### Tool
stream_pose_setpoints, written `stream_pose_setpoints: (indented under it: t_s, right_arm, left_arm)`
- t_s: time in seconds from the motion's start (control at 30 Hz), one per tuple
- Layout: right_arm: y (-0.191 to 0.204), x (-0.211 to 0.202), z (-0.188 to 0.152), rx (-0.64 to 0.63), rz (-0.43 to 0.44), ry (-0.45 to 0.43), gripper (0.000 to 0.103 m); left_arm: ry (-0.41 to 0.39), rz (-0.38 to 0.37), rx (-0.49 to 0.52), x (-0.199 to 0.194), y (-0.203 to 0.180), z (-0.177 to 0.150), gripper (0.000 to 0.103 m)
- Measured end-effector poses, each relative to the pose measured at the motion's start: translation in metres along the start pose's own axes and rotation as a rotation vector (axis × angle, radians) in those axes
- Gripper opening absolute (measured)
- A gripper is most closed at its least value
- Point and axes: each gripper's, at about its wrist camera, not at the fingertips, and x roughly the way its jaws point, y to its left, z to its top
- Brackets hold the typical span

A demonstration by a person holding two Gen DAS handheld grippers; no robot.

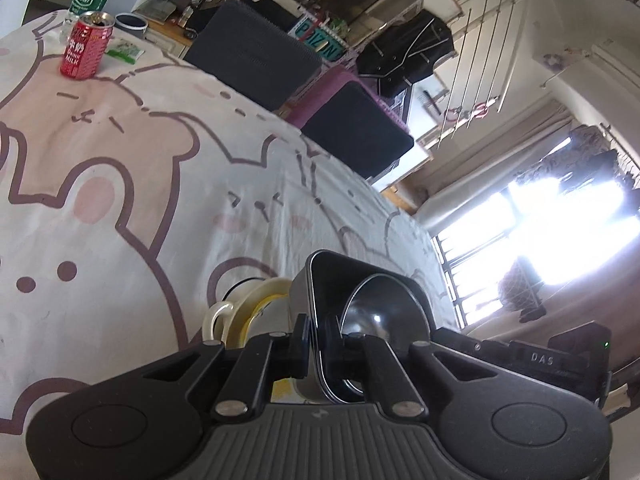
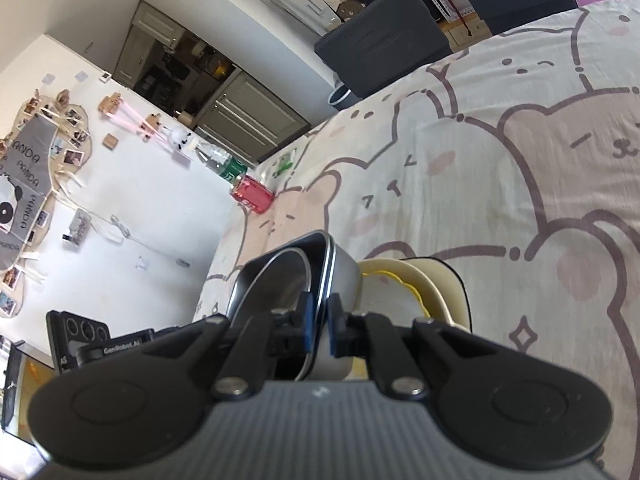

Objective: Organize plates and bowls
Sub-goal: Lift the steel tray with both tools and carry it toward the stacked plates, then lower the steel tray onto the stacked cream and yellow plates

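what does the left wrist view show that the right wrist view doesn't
Only the left wrist view shows the bright window and the hanging black jacket. Only the right wrist view shows the panda photo wall decoration and the kitchen doorway. Both show a gripper, left and right, each clamped on the rim of the square metal dish with a round steel bowl inside, the cream bowl beside it, the red milk can and the bear-print tablecloth.
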Motion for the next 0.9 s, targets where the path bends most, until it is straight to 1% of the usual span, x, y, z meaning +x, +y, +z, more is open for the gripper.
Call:
stream_pose_setpoints:
  t_s: [0.53,0.73,0.9]
  right_arm:
    - [0.003,0.011,-0.004,-0.012,-0.051,0.066,0.012]
    - [0.003,0.019,-0.006,-0.025,-0.089,0.098,0.012]
    - [0.003,0.021,-0.006,-0.029,-0.111,0.106,0.013]
  left_arm:
    - [0.060,0.072,0.001,0.017,0.013,-0.005,0.007]
    - [0.075,0.099,0.006,0.025,0.017,-0.006,0.007]
    - [0.089,0.109,0.010,0.034,0.017,-0.006,0.006]
